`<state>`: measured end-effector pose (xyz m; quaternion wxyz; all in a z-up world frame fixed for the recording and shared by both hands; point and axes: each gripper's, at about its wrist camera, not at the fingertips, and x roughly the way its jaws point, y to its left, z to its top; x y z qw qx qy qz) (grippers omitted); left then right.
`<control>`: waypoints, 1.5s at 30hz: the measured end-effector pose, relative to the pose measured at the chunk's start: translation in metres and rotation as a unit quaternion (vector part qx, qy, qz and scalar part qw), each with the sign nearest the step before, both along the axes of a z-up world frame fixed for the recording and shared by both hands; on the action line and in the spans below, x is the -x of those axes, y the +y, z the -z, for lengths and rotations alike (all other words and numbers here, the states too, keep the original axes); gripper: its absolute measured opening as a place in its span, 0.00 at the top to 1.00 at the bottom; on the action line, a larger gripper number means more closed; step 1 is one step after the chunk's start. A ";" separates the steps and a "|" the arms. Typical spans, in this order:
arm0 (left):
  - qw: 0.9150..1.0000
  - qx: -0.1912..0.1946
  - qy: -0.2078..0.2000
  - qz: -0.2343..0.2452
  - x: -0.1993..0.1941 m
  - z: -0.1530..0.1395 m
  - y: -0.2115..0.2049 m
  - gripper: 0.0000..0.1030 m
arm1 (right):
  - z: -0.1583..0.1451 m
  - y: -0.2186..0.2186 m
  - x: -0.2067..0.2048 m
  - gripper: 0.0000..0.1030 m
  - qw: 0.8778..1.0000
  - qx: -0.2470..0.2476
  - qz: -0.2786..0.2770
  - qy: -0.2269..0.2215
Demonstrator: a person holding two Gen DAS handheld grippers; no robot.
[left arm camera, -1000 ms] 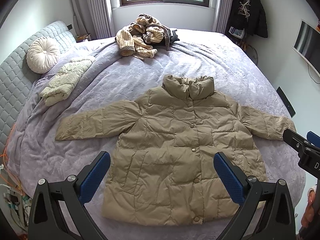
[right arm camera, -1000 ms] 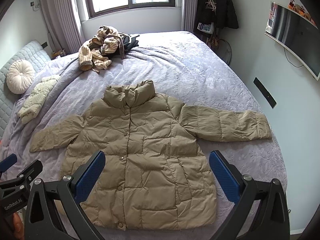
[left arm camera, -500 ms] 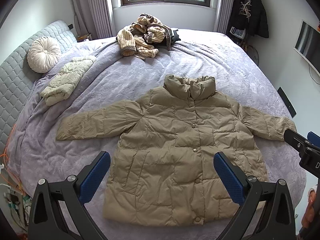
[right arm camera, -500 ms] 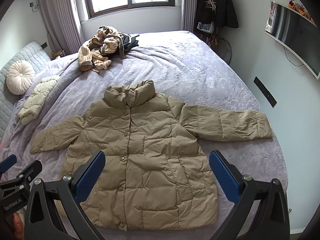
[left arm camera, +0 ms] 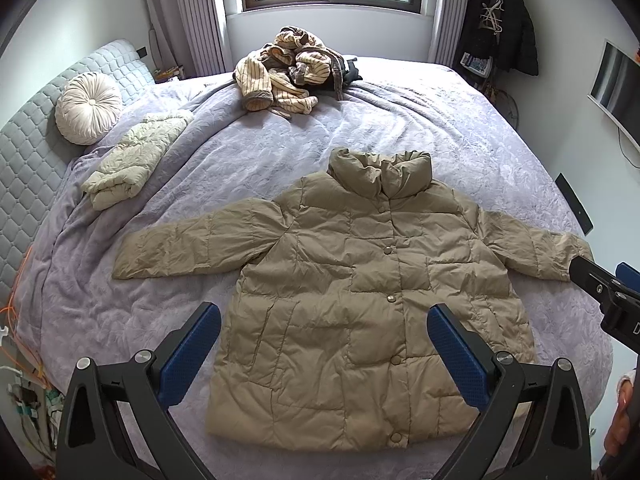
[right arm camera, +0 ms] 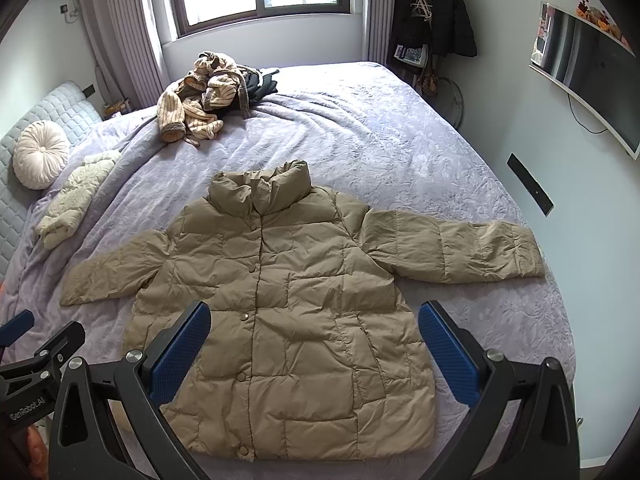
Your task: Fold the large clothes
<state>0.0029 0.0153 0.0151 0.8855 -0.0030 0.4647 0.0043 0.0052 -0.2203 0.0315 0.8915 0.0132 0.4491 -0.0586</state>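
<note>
**Jacket spread flat, both tongs wide and empty above the hem**

Jacket (left arm camera: 360, 296), tan quilted puffer, lies front-up on the lilac bed (left arm camera: 460, 136), snaps done up, collar toward the window, both sleeves out sideways. Hem sits nearest the tongs. Nothing folded yet, by my reading.

Left tongs (left arm camera: 324, 340): blue pads spread wide, nothing between them, hanging over the lower body of the jacket. Right tongs (right arm camera: 314, 340): same, agape and empty, also over the lower body.

Step in hand, as judged: first fold, likely a sleeve brought across the chest. To do it well, pinch the cuff through both fabric layers, lift only enough to clear the puffy body, lay it straight across the snap line. Down fill springs back, so press the crease after placing.

View differences:
- Right wrist view shows the jacket's far sleeve (right arm camera: 452, 246) whole to the cuff; in the left view that cuff is partly behind the other tool.
- Left wrist view shows the opposite sleeve (left arm camera: 192, 246) in full.
- Beyond the jacket's collar: striped clothes heap (left arm camera: 280, 72). Off the sleeve toward the headboard: a folded cream jacket (left arm camera: 136, 158) and round cushion (left arm camera: 88, 108).
</note>
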 end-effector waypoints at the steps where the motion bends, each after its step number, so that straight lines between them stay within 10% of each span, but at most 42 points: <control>1: 1.000 0.000 0.000 0.000 0.000 0.000 0.000 0.00 | 0.000 0.000 0.000 0.00 1.000 0.000 0.000 0.000; 45: 1.000 0.001 0.011 -0.010 0.006 0.010 0.011 0.00 | 0.006 0.005 0.005 0.00 1.000 -0.003 -0.001 0.005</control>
